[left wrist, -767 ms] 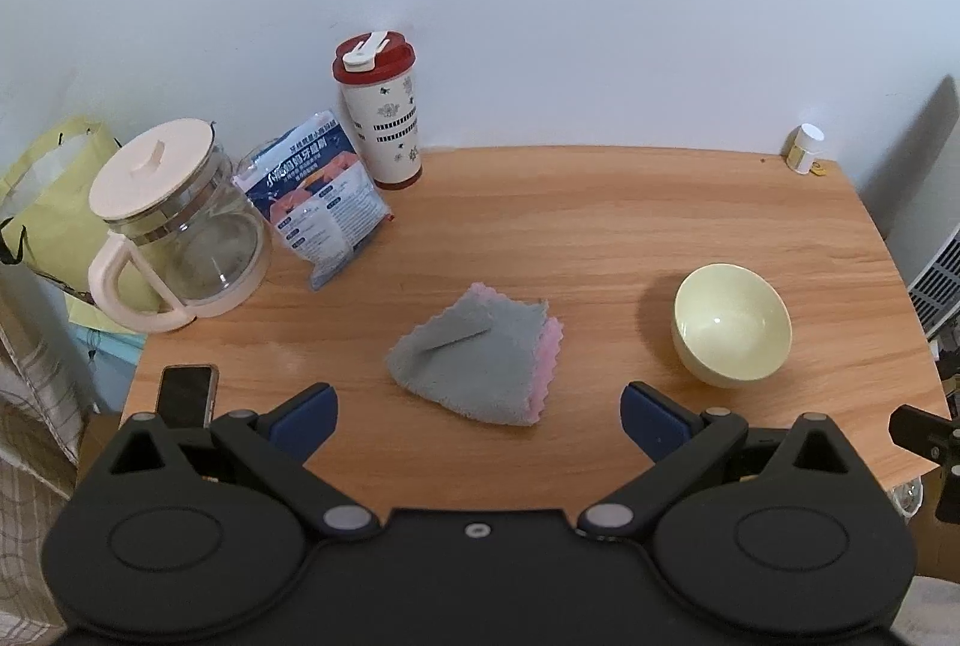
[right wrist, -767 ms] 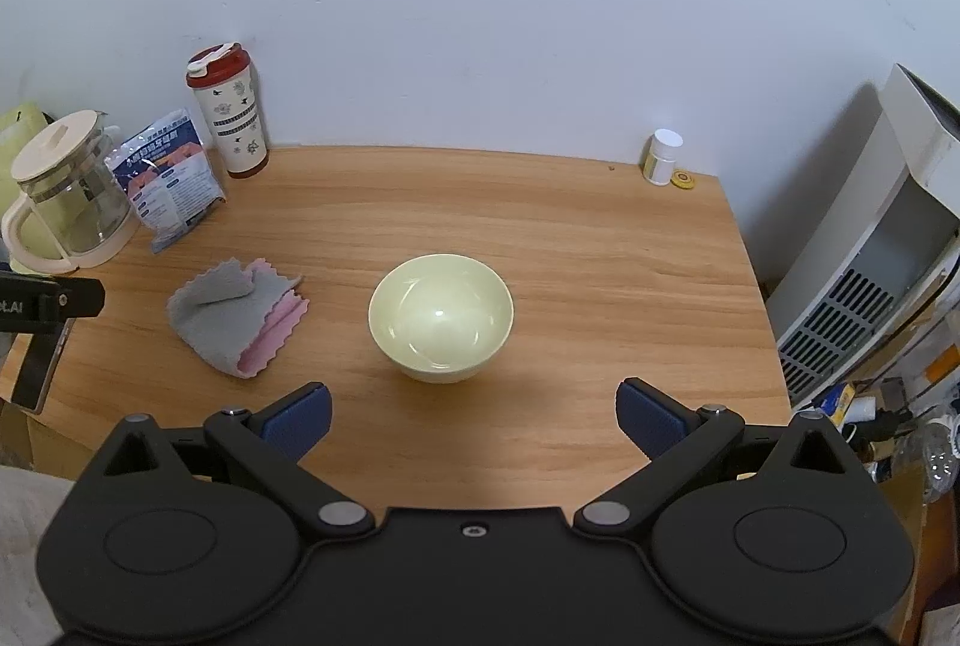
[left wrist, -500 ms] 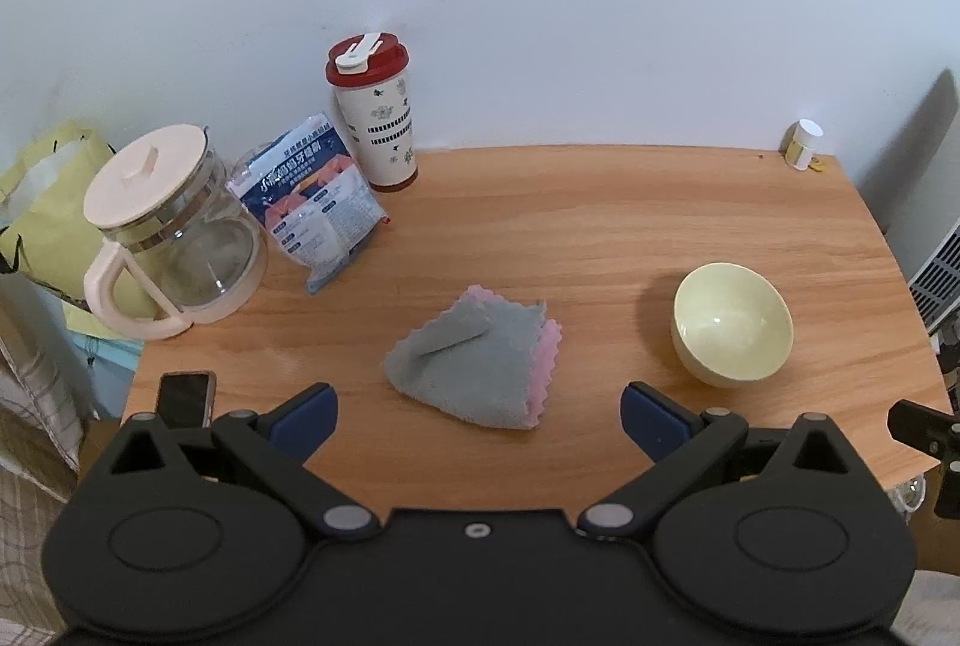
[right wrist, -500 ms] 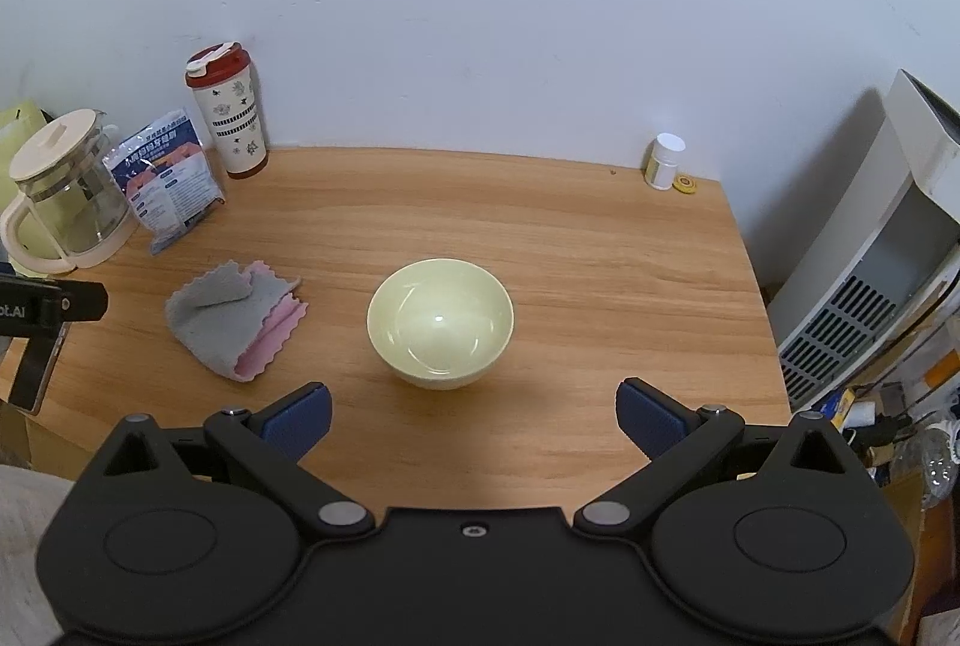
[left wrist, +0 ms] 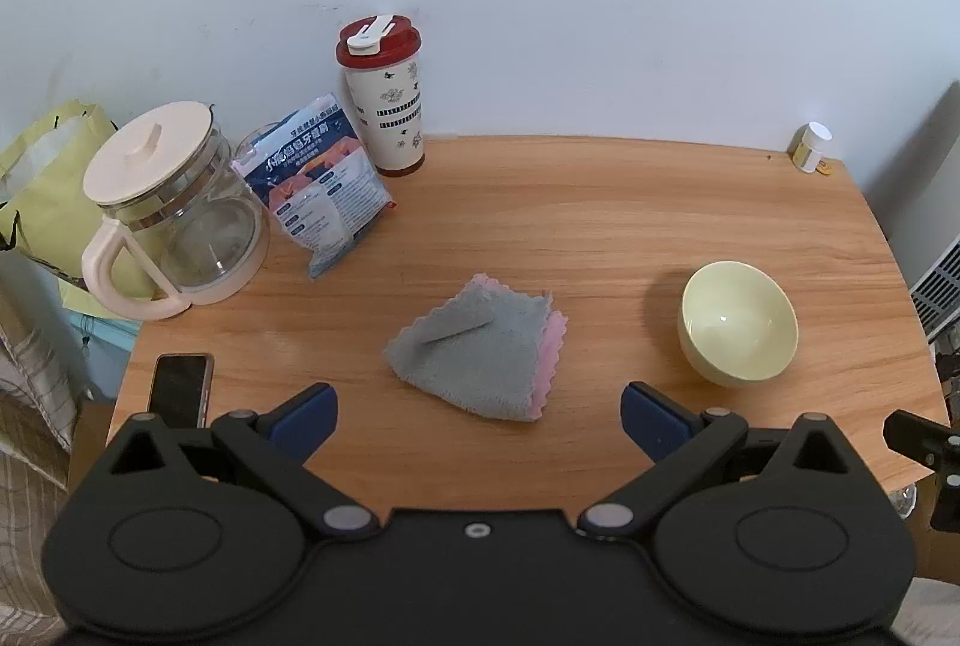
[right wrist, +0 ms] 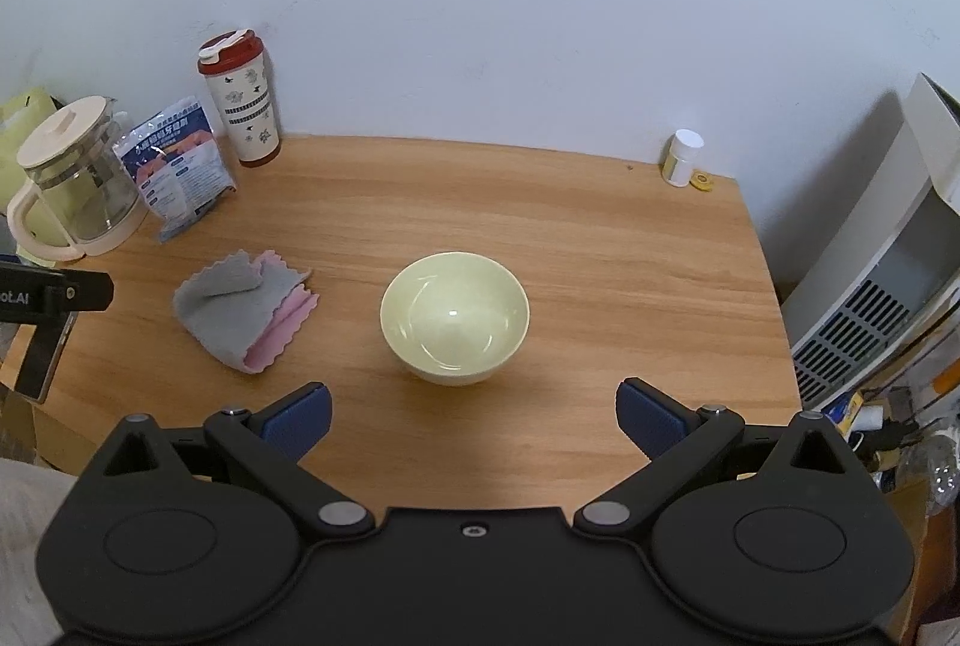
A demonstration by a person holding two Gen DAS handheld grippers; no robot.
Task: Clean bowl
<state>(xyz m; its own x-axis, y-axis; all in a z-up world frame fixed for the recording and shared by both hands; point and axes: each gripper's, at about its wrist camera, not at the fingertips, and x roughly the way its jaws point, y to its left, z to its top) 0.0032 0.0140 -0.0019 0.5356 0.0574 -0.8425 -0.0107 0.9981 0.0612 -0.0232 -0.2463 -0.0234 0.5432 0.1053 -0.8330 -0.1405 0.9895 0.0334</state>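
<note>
The pale yellow bowl stands upright on the wooden table, straight ahead of the right gripper, whose jaws are spread wide with nothing between them. The grey and pink cloth lies folded to the bowl's left, apart from it, just beyond the left gripper, which is also wide and empty, above the table's near edge.
</note>
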